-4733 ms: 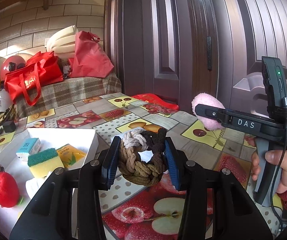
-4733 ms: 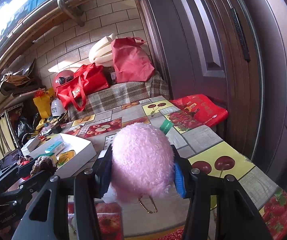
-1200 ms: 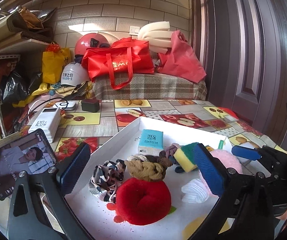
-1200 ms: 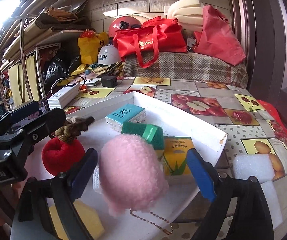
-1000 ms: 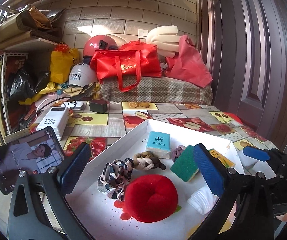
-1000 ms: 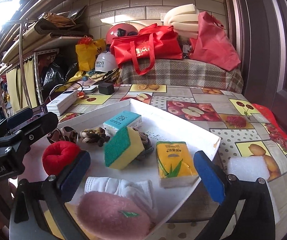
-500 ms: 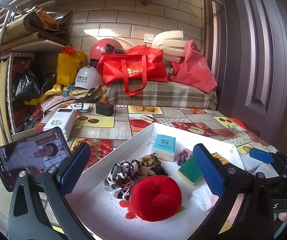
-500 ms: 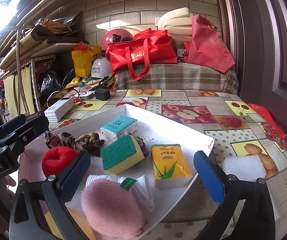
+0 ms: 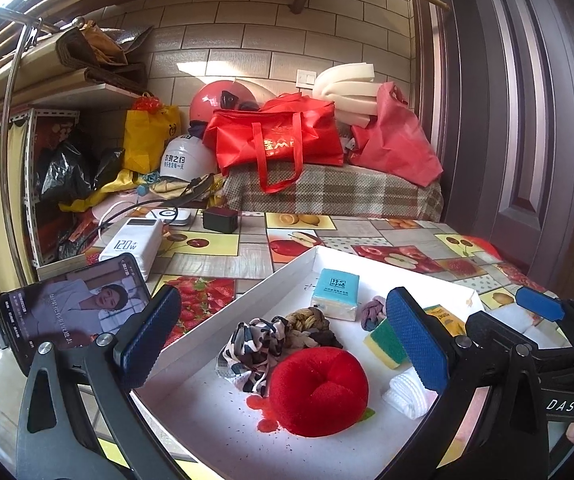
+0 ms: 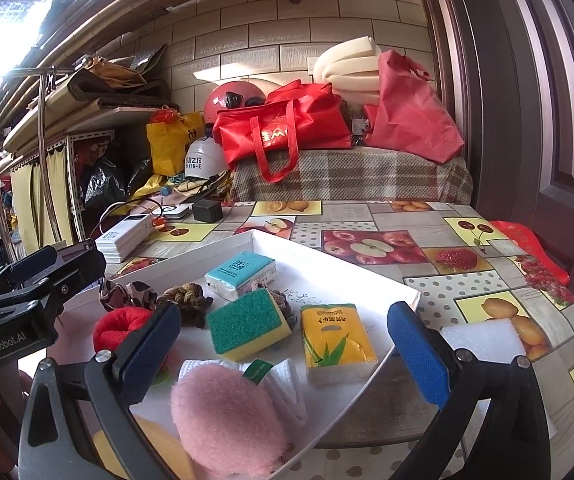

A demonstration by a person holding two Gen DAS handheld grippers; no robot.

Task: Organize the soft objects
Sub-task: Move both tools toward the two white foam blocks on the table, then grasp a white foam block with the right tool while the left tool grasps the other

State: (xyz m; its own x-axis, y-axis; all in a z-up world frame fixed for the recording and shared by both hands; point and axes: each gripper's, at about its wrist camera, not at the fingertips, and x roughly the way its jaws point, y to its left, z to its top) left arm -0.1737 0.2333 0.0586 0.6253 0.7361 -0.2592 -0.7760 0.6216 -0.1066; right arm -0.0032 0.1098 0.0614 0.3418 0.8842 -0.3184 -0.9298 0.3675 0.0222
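Both the left tool [image 9: 283, 344] and right tool [image 10: 287, 348] gape, released. The pink puff [image 10: 227, 416] lies at the white tray's [image 10: 351, 266] near rim; a nudge could tip it off.

Both wrist cameras look forward between their own spread fingers, close above the white tray [image 9: 287, 268], the left from its near-left corner, the right from its near-right edge, sharing the tray [image 10: 339, 264], its contents and the cluttered back wall.
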